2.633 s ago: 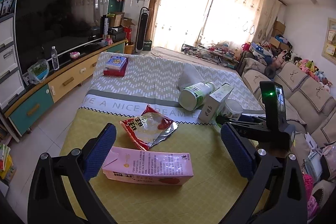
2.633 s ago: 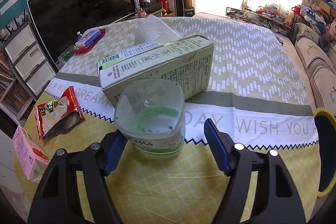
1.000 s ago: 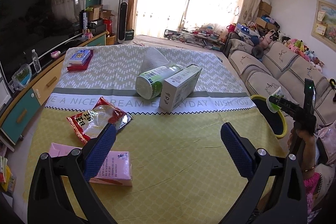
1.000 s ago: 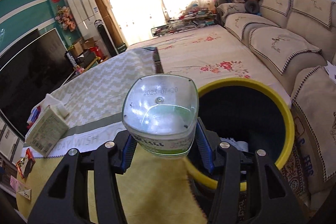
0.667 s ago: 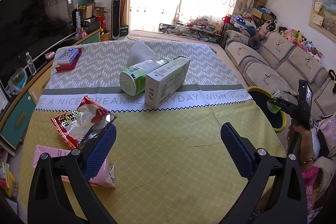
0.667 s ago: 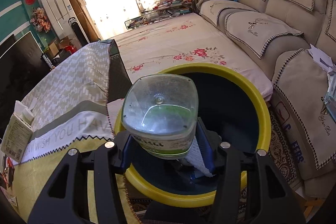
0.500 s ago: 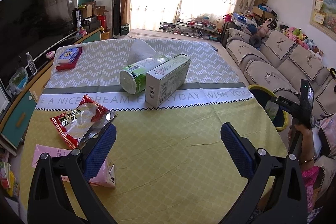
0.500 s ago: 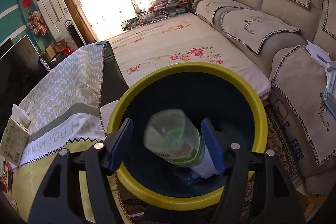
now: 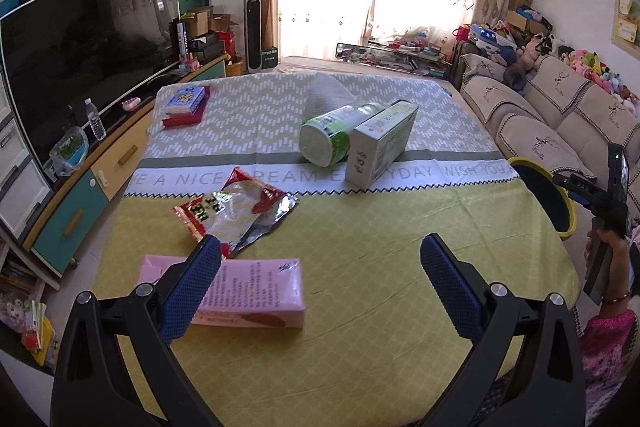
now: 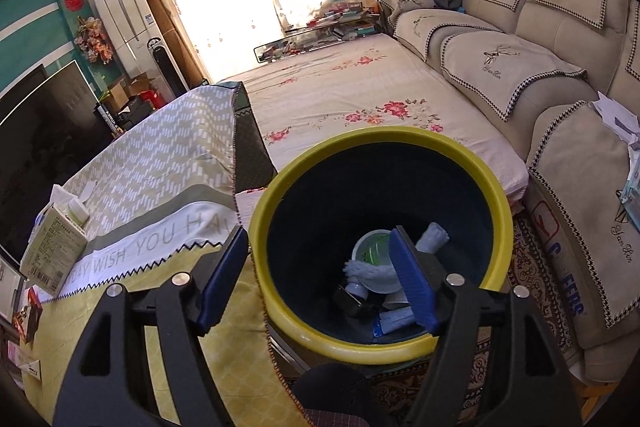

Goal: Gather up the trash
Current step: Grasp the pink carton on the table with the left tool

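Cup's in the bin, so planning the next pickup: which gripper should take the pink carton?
Left. The left gripper is open with the pink carton right by its left finger. The right gripper, jaws just opened and empty, hangs over the bin, off the table's far side.

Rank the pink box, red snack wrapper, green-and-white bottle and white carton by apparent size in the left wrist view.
1. pink box, though it lies nearest the camera
2. red snack wrapper
3. white carton
4. green-and-white bottle, partly hidden by the carton
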